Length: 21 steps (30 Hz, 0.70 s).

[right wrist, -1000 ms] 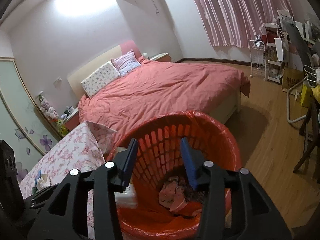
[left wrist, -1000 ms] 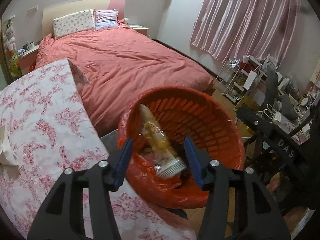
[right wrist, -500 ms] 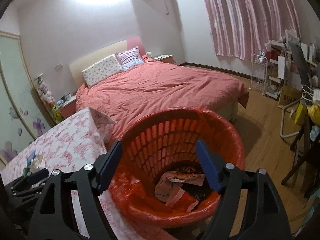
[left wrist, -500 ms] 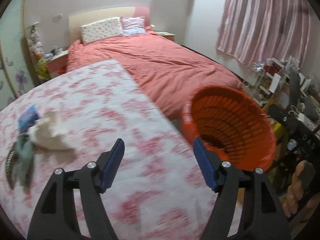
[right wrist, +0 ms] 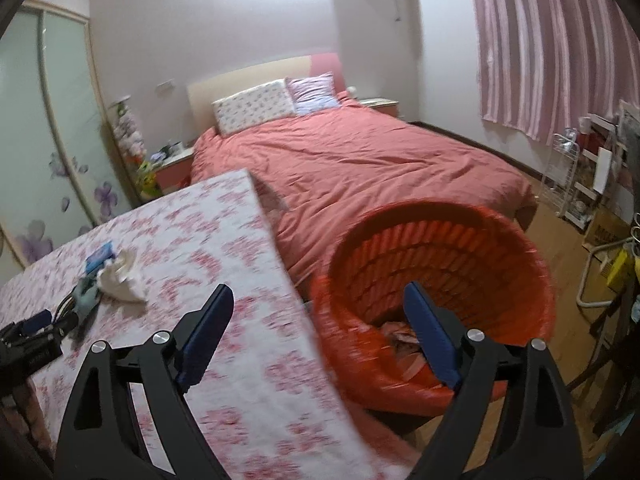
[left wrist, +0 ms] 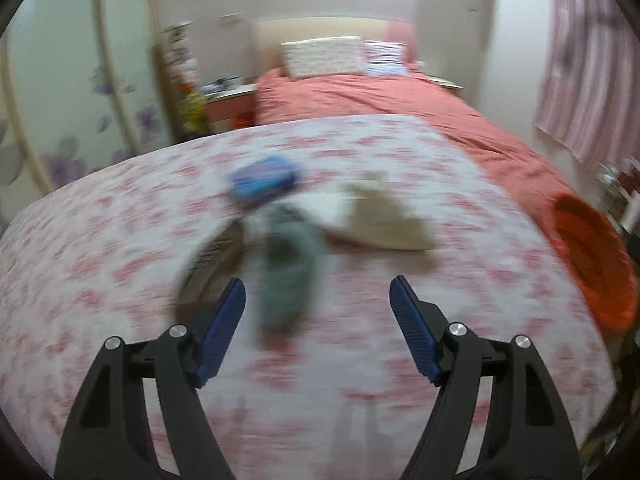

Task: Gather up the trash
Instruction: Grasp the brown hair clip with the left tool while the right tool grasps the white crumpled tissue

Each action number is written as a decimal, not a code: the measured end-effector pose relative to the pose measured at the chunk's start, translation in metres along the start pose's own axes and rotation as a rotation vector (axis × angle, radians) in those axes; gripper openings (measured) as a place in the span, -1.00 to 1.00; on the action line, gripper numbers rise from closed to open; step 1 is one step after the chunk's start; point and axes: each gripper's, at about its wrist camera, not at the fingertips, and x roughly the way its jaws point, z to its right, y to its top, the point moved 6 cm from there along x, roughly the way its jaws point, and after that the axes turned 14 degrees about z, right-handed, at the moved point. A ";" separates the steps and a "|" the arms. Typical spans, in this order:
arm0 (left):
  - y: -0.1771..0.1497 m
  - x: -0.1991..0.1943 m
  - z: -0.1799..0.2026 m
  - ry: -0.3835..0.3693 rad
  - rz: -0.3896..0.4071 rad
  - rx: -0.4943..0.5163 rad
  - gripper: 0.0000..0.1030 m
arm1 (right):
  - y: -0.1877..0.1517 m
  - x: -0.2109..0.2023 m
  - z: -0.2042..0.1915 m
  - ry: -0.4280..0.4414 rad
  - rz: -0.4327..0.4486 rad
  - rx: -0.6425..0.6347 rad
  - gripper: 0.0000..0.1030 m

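The leftover trash sits in a small heap mid-bench: a teal wrapper, a blue packet behind it, a crumpled tissue to its right and something dark and flat on its left, too blurred to name. Your left gripper hangs just short of the heap, jaws released with nothing between them; they've just been opening. I'd go for the teal wrapper since it's nearest and almost lined up. Slow down first though, that view is pure smear, and come down so the jaws straddle it across its narrow side before you squeeze.

Your right gripper is also released and empty, jaws just been opening, parked over the gap between the bench edge and the basket.

The right view shows inside the basket, with trash already lying at the bottom, plus the heap in sharp focus. The left view only catches the basket's rim at the far right.
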 end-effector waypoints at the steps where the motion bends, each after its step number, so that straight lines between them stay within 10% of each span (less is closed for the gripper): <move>1: -0.001 0.002 -0.018 0.030 -0.002 -0.014 0.42 | -0.002 0.001 -0.008 0.015 -0.011 -0.005 0.67; 8: -0.009 0.026 -0.081 0.077 -0.060 -0.095 0.42 | -0.014 0.011 -0.044 0.073 -0.069 -0.010 0.67; 21: -0.010 0.069 -0.072 0.015 -0.127 -0.084 -0.11 | -0.034 0.027 -0.102 0.152 -0.141 -0.077 0.67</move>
